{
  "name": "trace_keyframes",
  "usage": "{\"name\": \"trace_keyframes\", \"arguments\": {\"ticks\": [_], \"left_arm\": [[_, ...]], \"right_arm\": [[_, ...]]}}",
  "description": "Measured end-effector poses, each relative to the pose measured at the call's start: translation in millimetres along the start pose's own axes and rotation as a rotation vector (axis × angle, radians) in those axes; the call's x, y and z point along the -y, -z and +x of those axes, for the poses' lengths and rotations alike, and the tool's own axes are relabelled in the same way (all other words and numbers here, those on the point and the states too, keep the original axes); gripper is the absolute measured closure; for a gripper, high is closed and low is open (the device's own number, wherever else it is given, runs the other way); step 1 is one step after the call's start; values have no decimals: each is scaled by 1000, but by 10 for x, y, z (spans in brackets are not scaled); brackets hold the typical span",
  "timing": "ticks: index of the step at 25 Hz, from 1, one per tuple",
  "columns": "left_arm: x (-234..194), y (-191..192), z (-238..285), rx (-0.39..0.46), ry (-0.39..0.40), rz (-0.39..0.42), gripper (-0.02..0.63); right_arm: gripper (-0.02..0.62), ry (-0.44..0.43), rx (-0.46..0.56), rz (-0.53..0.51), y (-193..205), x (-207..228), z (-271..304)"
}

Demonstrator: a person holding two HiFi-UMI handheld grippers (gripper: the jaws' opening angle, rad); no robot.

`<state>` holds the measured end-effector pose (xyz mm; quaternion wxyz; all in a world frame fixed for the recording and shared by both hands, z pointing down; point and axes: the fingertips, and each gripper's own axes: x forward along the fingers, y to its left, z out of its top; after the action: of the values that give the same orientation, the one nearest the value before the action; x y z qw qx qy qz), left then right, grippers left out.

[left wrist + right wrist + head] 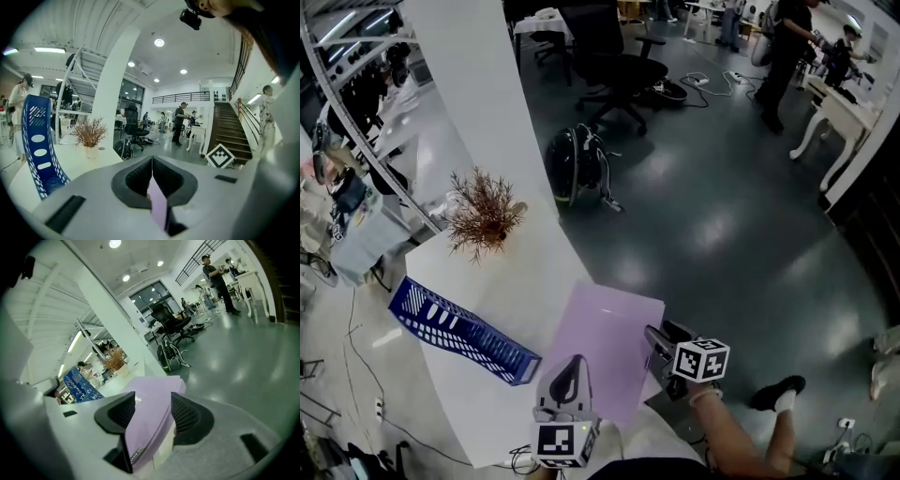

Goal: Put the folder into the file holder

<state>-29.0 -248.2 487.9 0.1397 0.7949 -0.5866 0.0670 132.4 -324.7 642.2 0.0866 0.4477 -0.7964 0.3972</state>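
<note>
A pale purple folder (609, 347) lies flat on the white table (520, 277), its right side hanging over the table's edge. My left gripper (574, 364) is shut on the folder's near edge; in the left gripper view the thin purple sheet (158, 206) is pinched between the closed pads. My right gripper (654, 336) is at the folder's right edge. There its jaws stand wide around the folder (152, 416), and the pads do not press on it. The blue mesh file holder (459, 328) lies on its side to the left of the folder.
A dried plant in a small pot (483, 214) stands on the table beyond the folder. On the grey floor to the right are a dark backpack (577, 164) and an office chair (614, 66). People stand by desks at the back right (783, 56).
</note>
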Motion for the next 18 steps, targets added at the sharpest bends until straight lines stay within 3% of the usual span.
{"name": "trace_keyframes", "arguments": {"ticks": [11,18], "left_arm": [[26,130,180,-37,-19,-5,600],[24,189,198,-60,-51,-26,600]], "right_arm": [[328,-48,-69,128,162,270,212],[310,-127,-97,253,242,296,327]]}}
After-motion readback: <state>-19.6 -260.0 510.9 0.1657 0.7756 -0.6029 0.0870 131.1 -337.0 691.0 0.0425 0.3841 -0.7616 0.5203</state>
